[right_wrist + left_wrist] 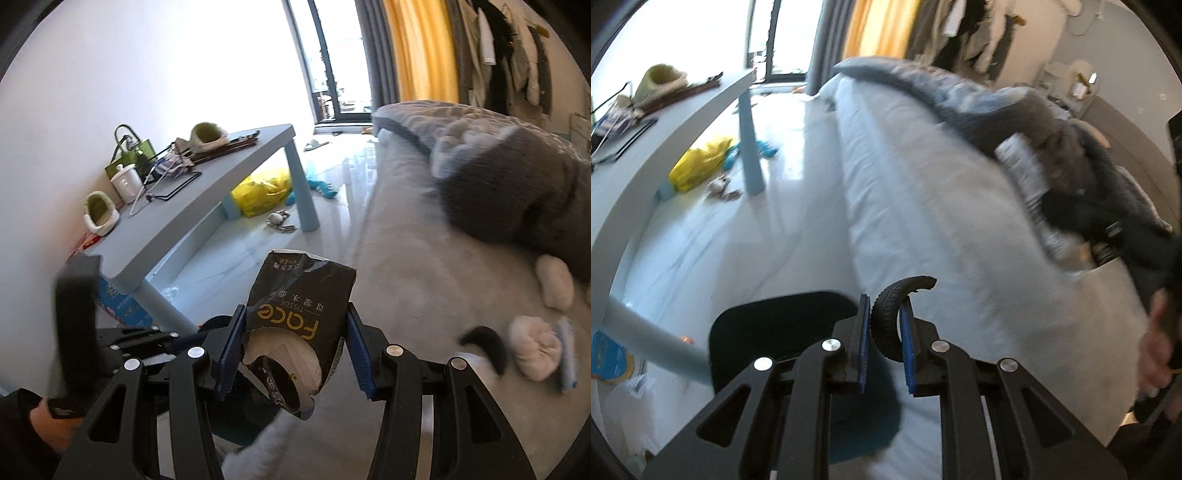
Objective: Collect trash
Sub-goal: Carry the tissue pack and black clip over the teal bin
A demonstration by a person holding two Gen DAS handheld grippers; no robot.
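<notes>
My left gripper [884, 308] is shut on a curved black piece of toy tyre [886, 321]. It hangs over the edge of a bed, just right of a dark round bin [775, 325] on the floor. My right gripper [295, 310] is shut on a crumpled black tissue pack [303, 288] with gold lettering, its torn white end toward the camera. In the right wrist view the left gripper [74, 314] shows as a dark blur at the left, with a hand below it.
A light blue table [207, 192] stands along the white wall and carries slippers, a green bag and a wire rack. A yellow bag [262, 192] and small toys lie on the floor under it. The grey bed [942, 240] holds a dark blanket [517, 177] and white socks [532, 347].
</notes>
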